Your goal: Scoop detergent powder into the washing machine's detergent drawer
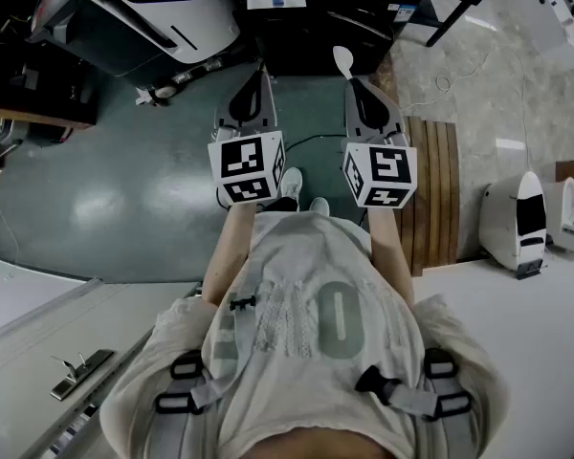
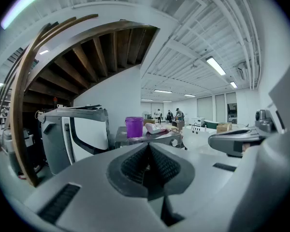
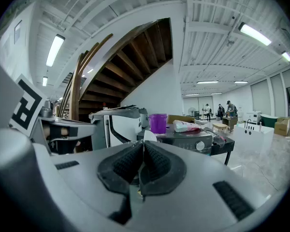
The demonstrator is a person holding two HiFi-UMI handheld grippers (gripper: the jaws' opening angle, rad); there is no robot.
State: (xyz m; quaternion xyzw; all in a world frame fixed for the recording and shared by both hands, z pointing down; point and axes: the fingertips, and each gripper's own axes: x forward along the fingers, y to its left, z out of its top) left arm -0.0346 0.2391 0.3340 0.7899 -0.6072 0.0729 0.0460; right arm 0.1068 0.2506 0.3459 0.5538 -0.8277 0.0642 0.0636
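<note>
My right gripper (image 1: 353,80) is shut on a white plastic scoop (image 1: 342,59), whose bowl sticks out past the jaw tips. In the right gripper view the scoop (image 3: 147,135) shows only as a white tip above the closed pads of my right gripper (image 3: 142,145). My left gripper (image 1: 258,75) is shut with nothing in it, and its pads meet in its own view (image 2: 148,147). Ahead, some distance off, a dark washing machine (image 3: 189,140) carries a purple bucket (image 3: 158,123) and a detergent bag (image 3: 186,126). The bucket (image 2: 134,126) also appears in the left gripper view. No drawer is visible.
A large white appliance with black trim (image 3: 117,124) stands left of the machine, under a wooden staircase (image 3: 130,57). Wooden floor slats (image 1: 432,189) and a white unit (image 1: 517,220) lie to my right. People stand far off in the hall (image 3: 221,110). I stand on a grey-green floor (image 1: 105,189).
</note>
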